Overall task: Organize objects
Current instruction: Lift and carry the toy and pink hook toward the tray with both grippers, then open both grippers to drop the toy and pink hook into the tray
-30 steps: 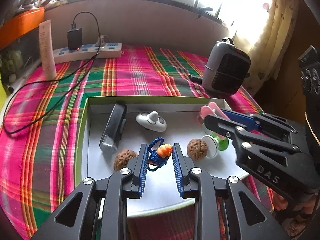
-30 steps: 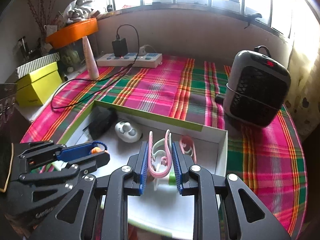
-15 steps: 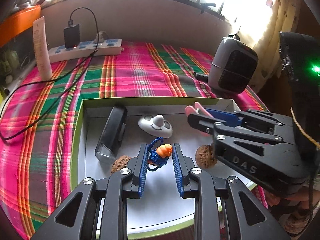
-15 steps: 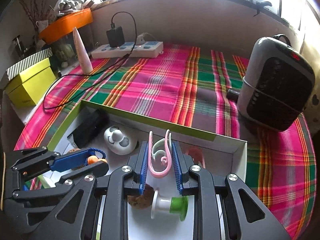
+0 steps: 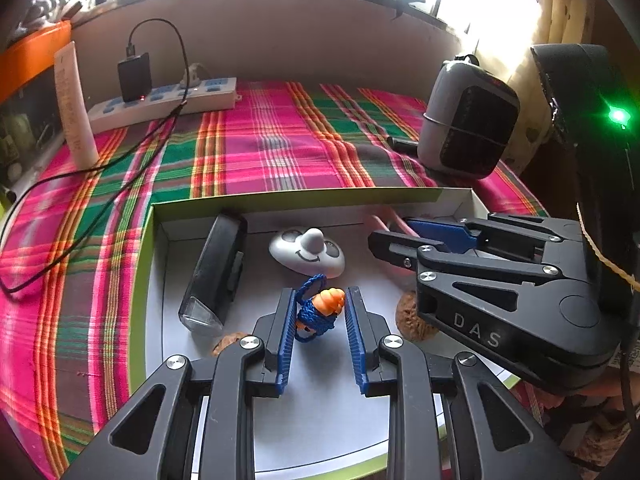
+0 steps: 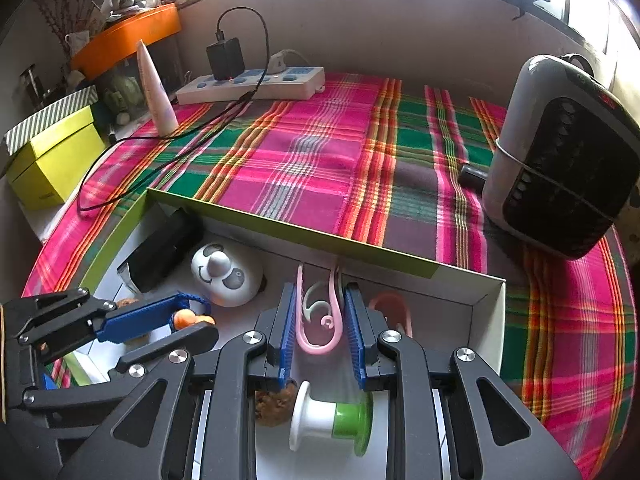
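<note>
Over the plaid surface [image 6: 320, 168] sat one shallow box [image 6: 280, 224], and both claws hung above its floor: the left claw [image 5: 320, 316] pinched tight on the blue-and-orange knotted charm [image 5: 320, 310], the right claw [image 6: 320, 320] clamped on the pink hook [image 6: 318, 320]. I'd have lowered each over a bare patch and set it down gently, clear of its neighbours. Counted: one black torch [image 5: 214, 276], one smiley gadget [image 5: 308, 254], one spool [image 6: 330, 420], two walnuts [image 5: 410, 316].
</note>
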### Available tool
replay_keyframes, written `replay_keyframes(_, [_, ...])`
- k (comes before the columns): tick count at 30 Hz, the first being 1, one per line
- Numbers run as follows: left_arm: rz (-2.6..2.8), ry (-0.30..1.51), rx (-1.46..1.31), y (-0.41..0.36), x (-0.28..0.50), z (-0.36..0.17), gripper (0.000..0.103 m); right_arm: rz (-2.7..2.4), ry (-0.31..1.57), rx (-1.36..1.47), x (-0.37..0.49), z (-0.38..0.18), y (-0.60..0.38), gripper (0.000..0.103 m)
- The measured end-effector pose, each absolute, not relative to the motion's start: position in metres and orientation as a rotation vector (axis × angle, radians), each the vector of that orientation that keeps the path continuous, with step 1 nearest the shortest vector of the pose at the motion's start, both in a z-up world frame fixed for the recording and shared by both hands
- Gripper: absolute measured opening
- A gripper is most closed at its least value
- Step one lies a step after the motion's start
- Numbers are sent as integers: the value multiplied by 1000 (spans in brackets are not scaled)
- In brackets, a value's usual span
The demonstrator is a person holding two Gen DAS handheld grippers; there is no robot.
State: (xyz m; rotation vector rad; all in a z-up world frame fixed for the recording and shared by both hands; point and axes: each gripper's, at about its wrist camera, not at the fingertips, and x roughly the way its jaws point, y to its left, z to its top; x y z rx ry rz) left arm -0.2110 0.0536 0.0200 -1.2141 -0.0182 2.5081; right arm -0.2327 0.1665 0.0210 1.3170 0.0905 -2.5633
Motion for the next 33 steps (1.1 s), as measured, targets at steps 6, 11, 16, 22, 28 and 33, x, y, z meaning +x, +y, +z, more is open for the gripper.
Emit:
replay_keyframes(6, [2514, -17, -1212, 53, -213, 20, 23, -2561, 88, 1321, -233, 21, 167, 24])
replay_keyframes(11, [2514, -23, -1212, 51, -214, 20, 23, -2562, 93, 1324, -234, 20, 166, 24])
replay_keyframes(16, [2520, -24, -1216, 50, -215, 20, 24, -2565, 94, 1324, -233, 20, 165, 24])
replay_keyframes(22, [2522, -22, -1216, 49, -215, 20, 25, -2577, 75, 1331, -233, 19, 166, 25])
replay_keyframes(28, [2527, -26, -1219, 48, -215, 20, 28, -2598, 58, 1326, -231, 21, 170, 36])
replay_keyframes(33, [2526, -26, -1222, 48, -215, 21, 32, -2607, 54, 1323, -228, 22, 171, 36])
